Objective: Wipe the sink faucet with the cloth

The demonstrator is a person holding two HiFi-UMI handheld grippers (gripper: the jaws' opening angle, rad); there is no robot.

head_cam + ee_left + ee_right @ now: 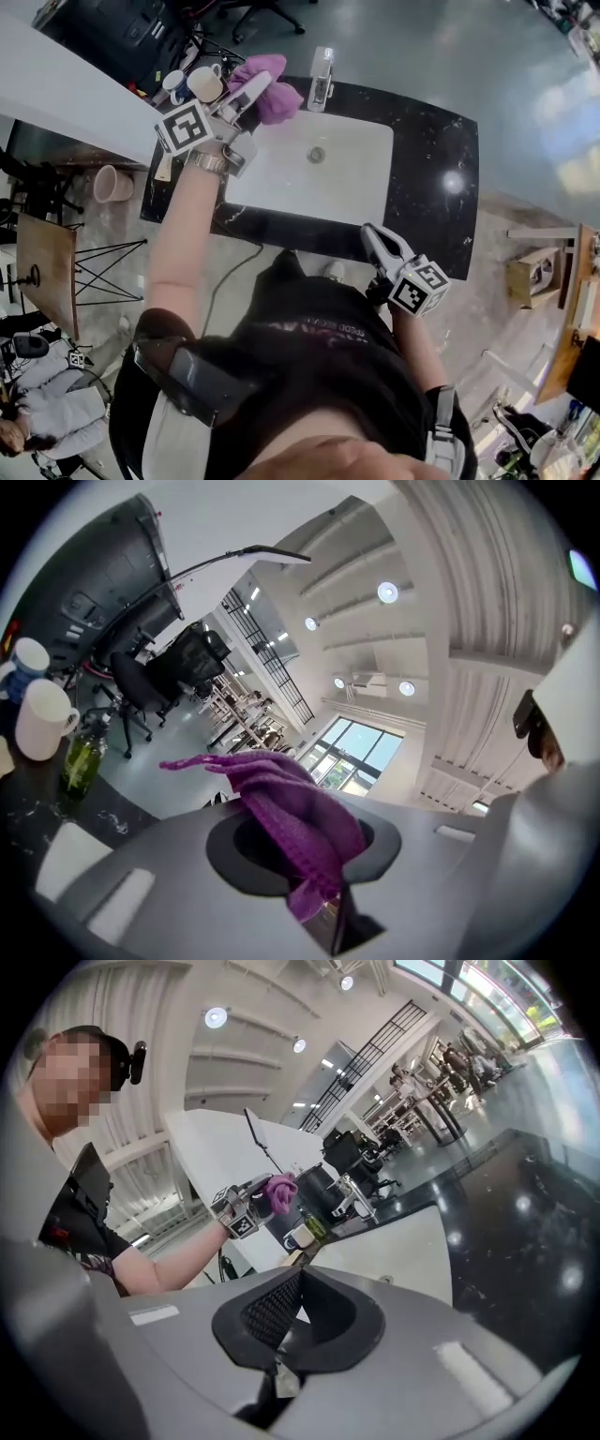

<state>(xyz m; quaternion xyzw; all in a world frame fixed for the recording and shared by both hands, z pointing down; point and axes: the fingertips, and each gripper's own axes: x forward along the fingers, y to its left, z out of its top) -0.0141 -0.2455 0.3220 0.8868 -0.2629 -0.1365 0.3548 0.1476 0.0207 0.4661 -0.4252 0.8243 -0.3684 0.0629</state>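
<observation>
- Person's black shirt (309, 347) is filling 6 o'clock of head view, both bare forearms reaching toward white sink (361, 187).
- Right gripper (371, 234) is hovering over near edge of black counter (436, 159), at 5 o'clock of basin, jaws pressing together with nothing between them.
- Left gripper (251, 94) is pinching purple cloth (274, 94) between its jaws, cloth bunching and sticking out past tips.
- Cloth is hanging just at 9 o'clock of faucet (321, 80); whether they are touching is not showing.
- Two mugs (204, 82) are sitting at 9 o'clock of cloth, on counter corner.
</observation>
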